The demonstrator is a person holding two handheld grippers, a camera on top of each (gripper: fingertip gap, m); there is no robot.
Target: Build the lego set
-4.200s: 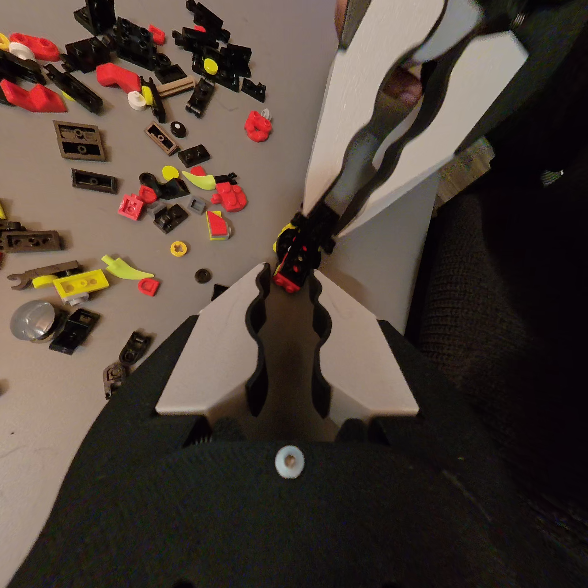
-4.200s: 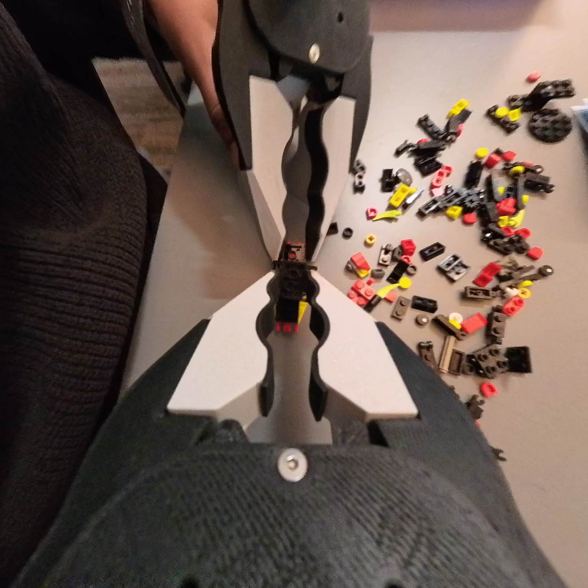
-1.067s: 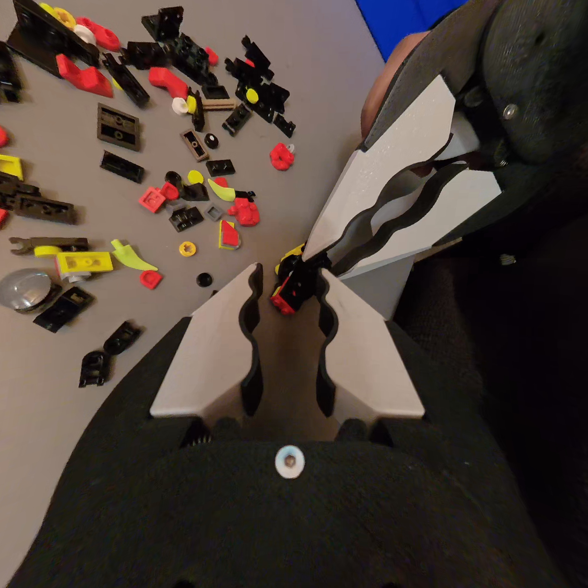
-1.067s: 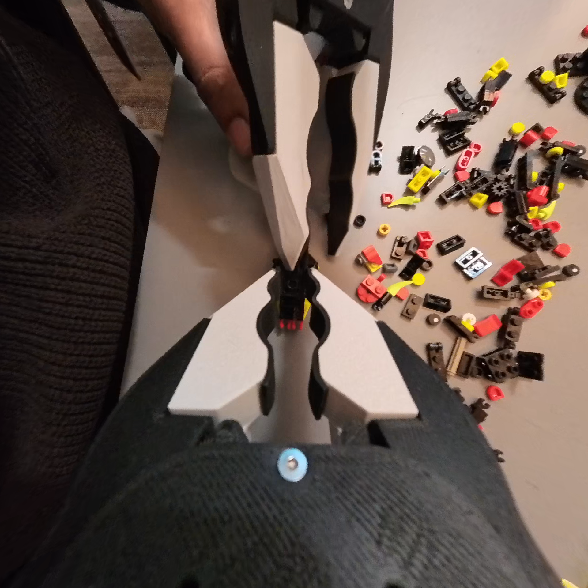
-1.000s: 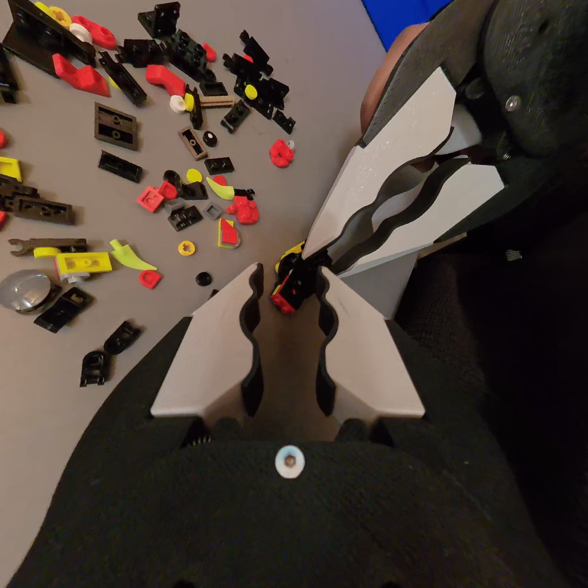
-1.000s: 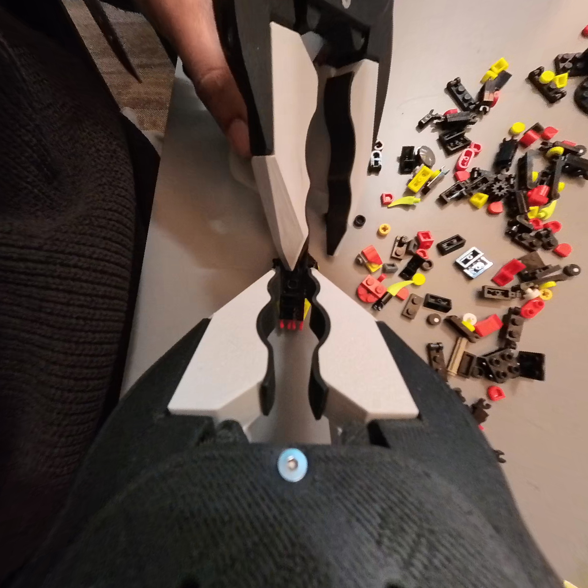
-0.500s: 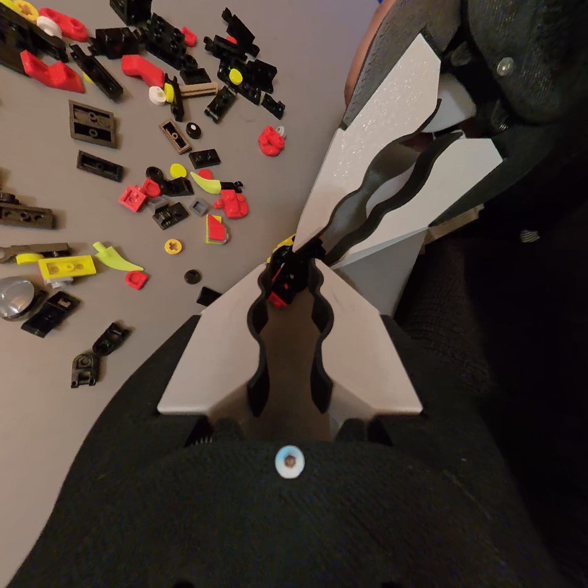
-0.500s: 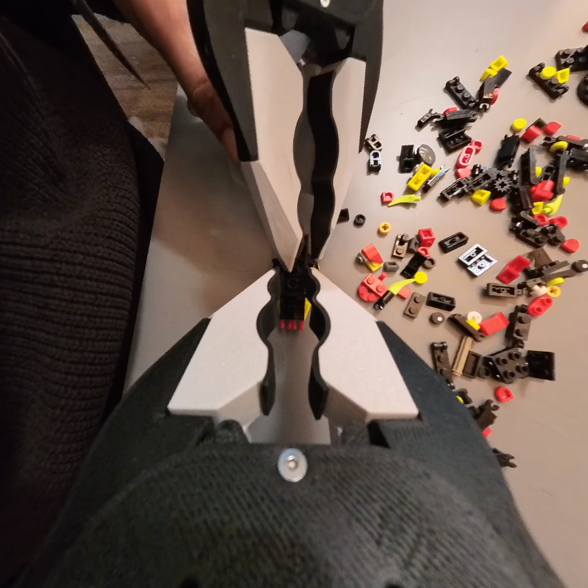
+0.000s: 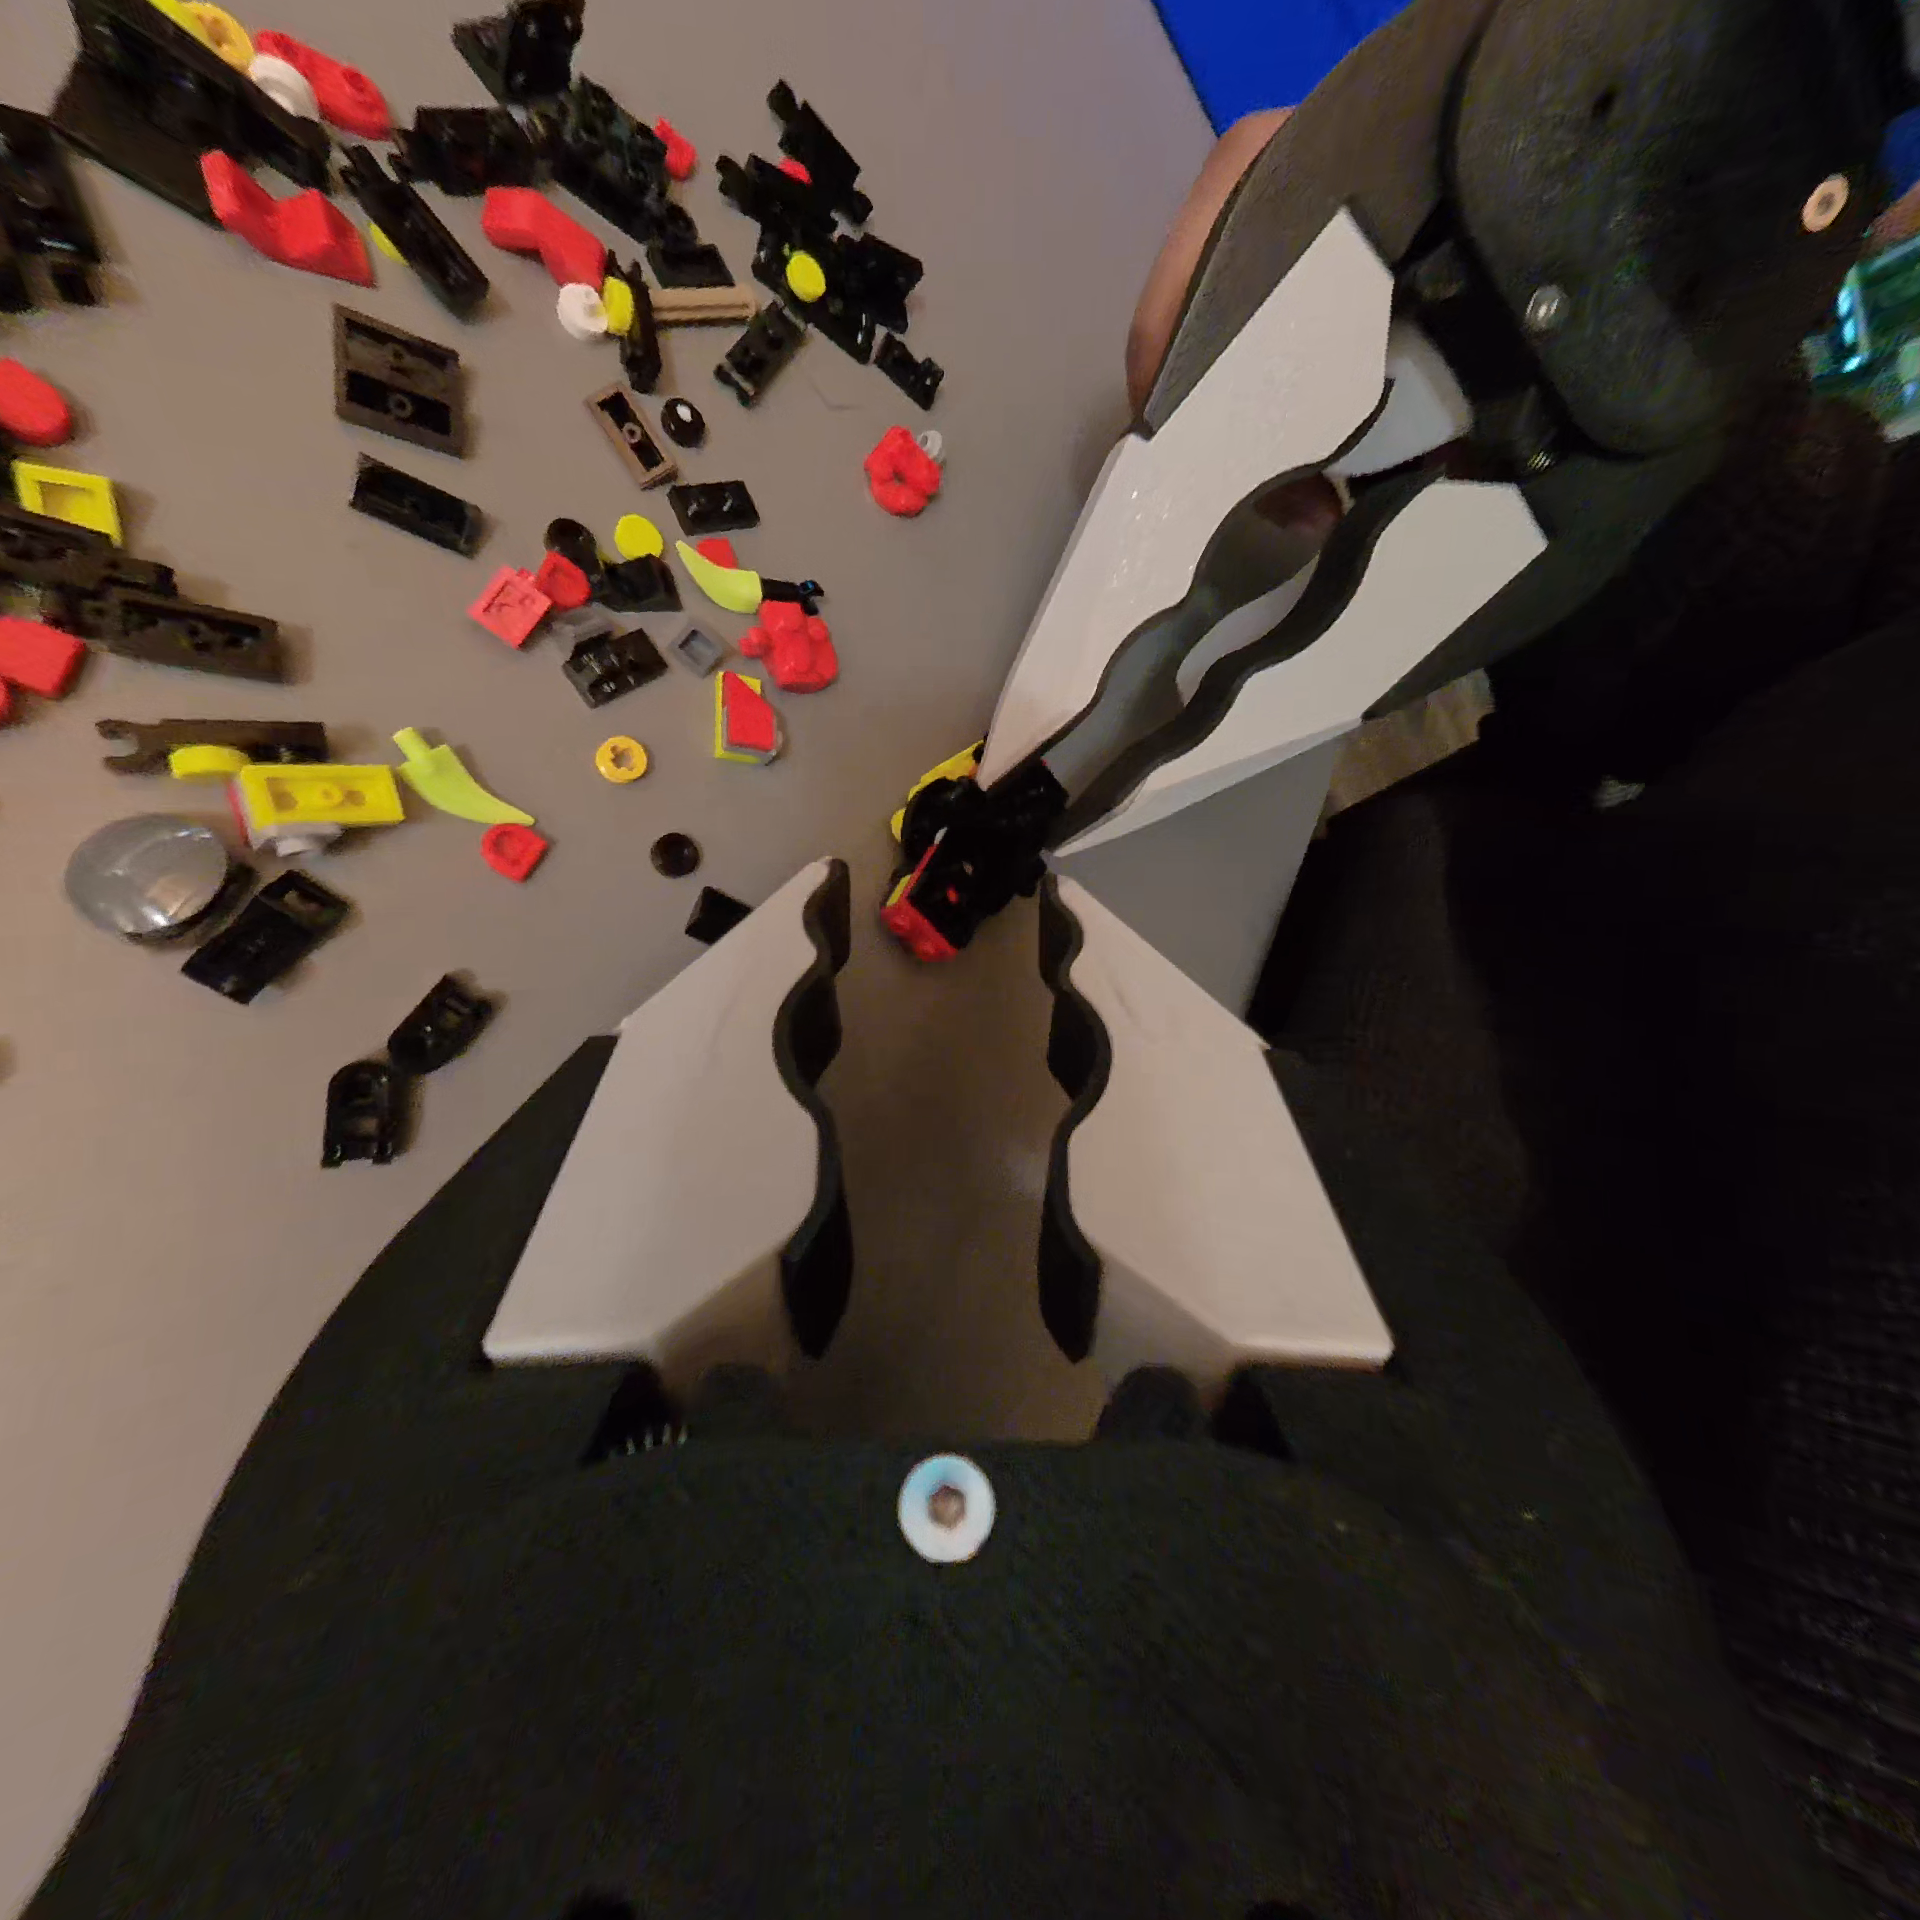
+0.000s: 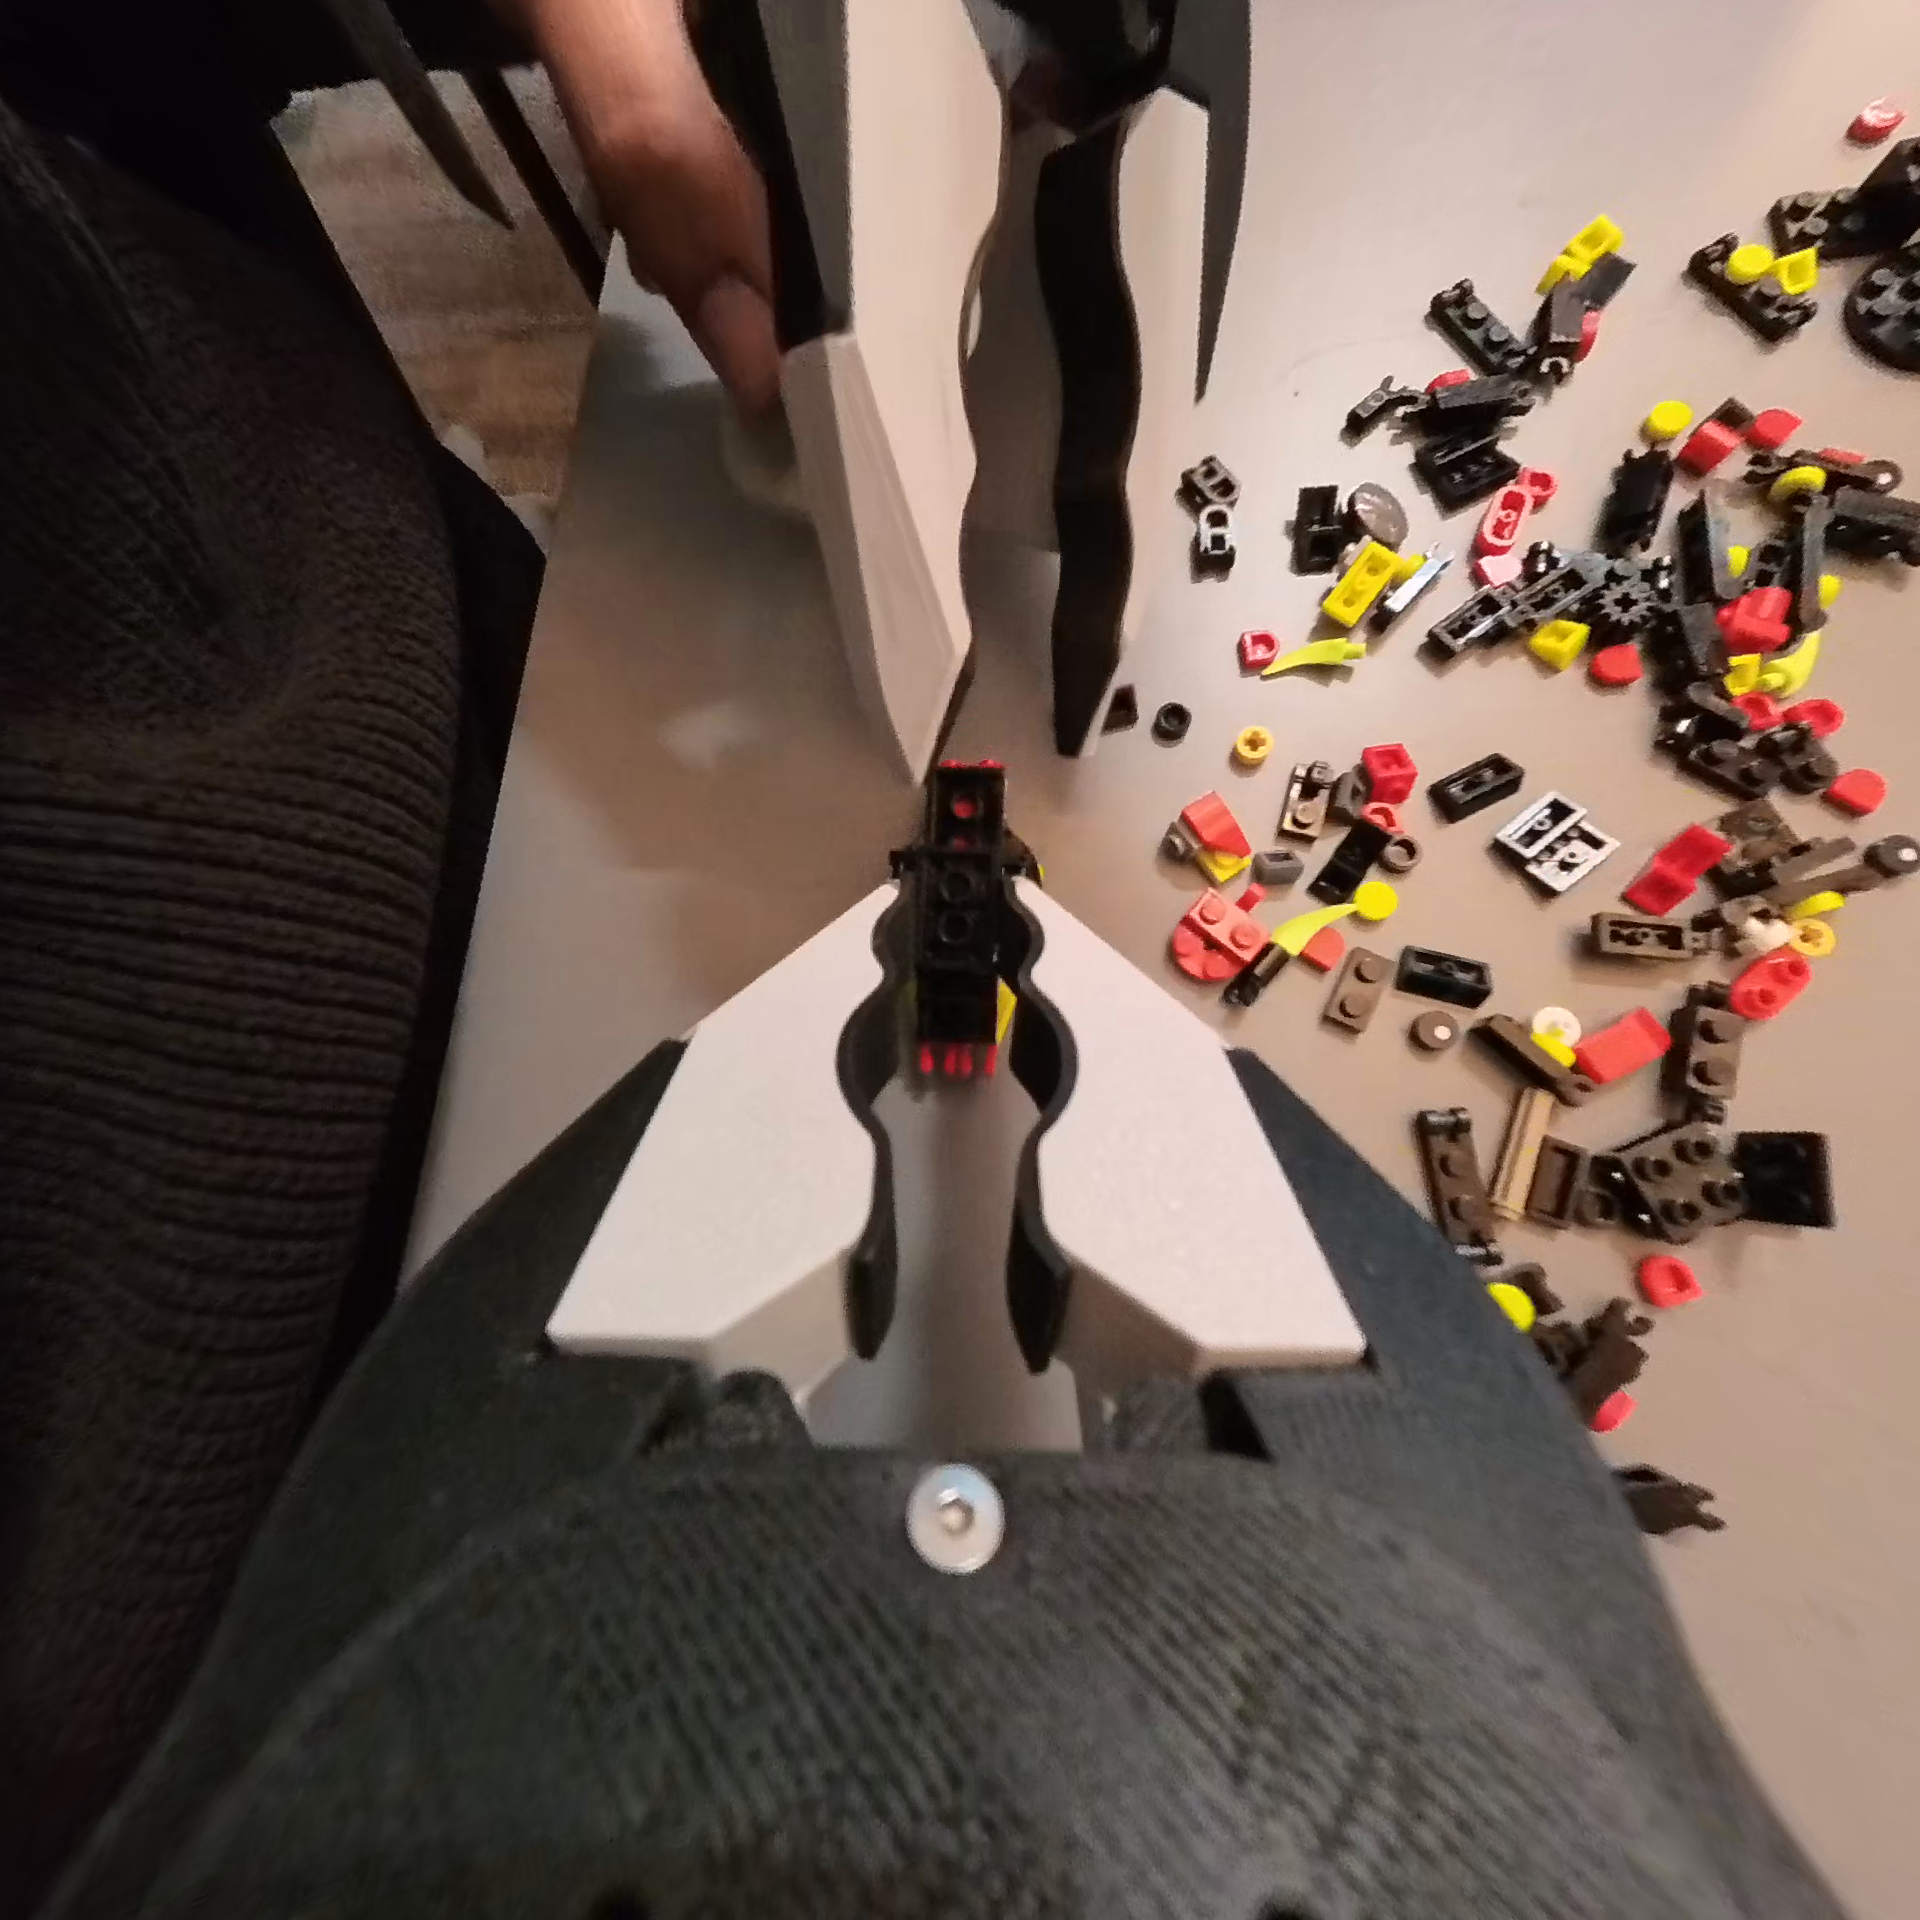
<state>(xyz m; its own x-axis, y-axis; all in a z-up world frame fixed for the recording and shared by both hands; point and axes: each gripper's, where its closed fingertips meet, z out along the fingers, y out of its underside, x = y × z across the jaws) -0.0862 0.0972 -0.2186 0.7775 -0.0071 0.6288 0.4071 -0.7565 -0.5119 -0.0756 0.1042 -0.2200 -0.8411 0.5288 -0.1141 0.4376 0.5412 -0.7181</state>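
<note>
The fingers (image 9: 800, 997) of the left gripper (image 9: 940, 904) stand spread apart, grasping nothing; the small black, red and yellow brick assembly (image 9: 961, 862) sits just ahead of their tips, between them, and neither pad presses on it. That assembly serves as the landmark for everything else.

To its left on the grey worktop (image 9: 997, 312) lies a scatter of loose pieces: nearest are a black round stud (image 9: 674, 854) and a yellow ring (image 9: 621, 758), then a lime curved horn piece (image 9: 457, 787) and a yellow plate (image 9: 317, 798), and well beyond those a grey dome (image 9: 145, 878). Above and left of the assembly sits a red lump of bricks (image 9: 792, 649).

At the assembly itself, the right gripper (image 10: 956, 914) is clenched on it: its two black pads (image 10: 1023, 951) press the black body from both sides, the red-tipped end pointing away toward the left gripper's tips. It is held up off the worktop.

Right of the assembly is the worktop's edge and a dark knitted garment (image 9: 1662, 1143).

The left gripper comes in low and level, aimed straight at the assembly's free end; the right one angles down from the upper right, and a hand (image 10: 707, 260) shows behind the left gripper's body.
</note>
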